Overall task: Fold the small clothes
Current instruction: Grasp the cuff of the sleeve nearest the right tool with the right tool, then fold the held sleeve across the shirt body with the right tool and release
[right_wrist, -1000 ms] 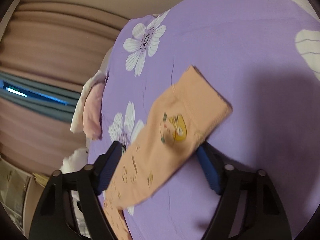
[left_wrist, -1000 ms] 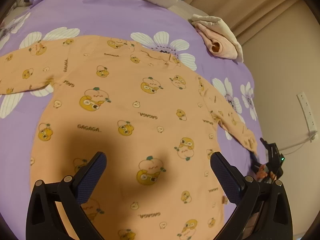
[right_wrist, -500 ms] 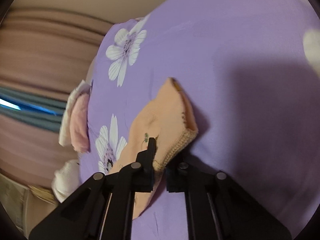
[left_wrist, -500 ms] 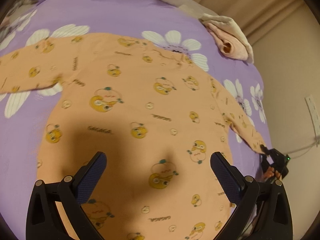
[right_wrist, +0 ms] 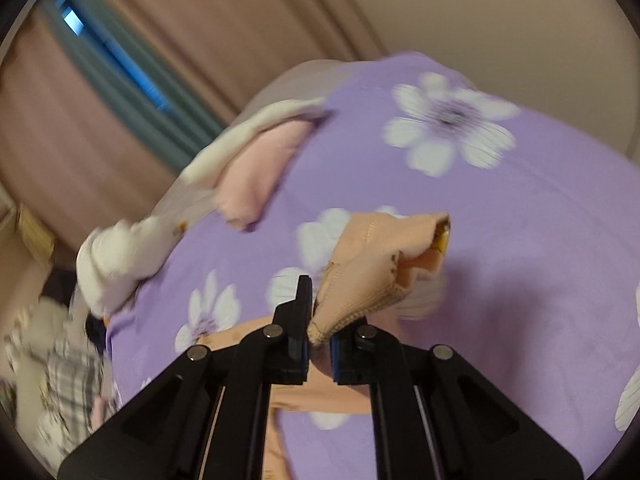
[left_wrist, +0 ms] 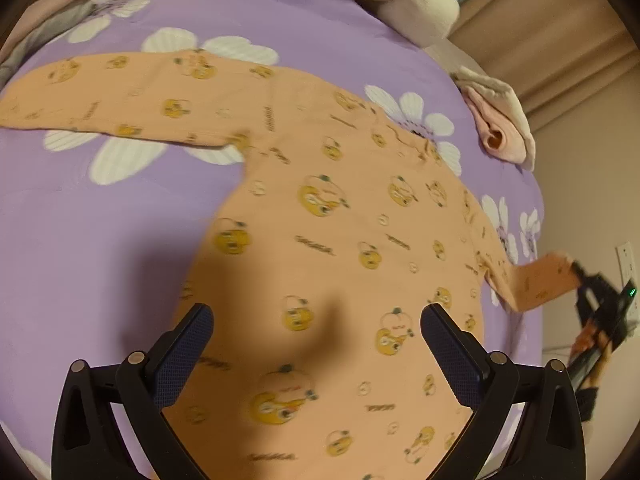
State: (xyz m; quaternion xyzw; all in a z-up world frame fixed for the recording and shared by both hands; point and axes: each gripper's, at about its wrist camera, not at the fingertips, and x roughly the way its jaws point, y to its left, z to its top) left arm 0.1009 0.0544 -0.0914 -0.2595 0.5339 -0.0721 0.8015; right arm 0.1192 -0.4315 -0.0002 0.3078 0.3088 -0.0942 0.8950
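Right now my left gripper [left_wrist: 316, 344] hangs wide open and empty over the lower body of the orange top [left_wrist: 320, 240], which lies spread on the purple flowered bedcover [left_wrist: 100, 240], while my right gripper [right_wrist: 318, 344] is clamped on the cuff of the right sleeve [right_wrist: 384, 264], raised off the cover. I should carry that cuff across the chest in a low arc, keeping the sleeve flat, before letting go. Small dark words repeat across the print, too blurred to read.

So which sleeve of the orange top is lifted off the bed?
The sleeve cuff pinched in the right claw; the other sleeve lies flat on the purple sheet.
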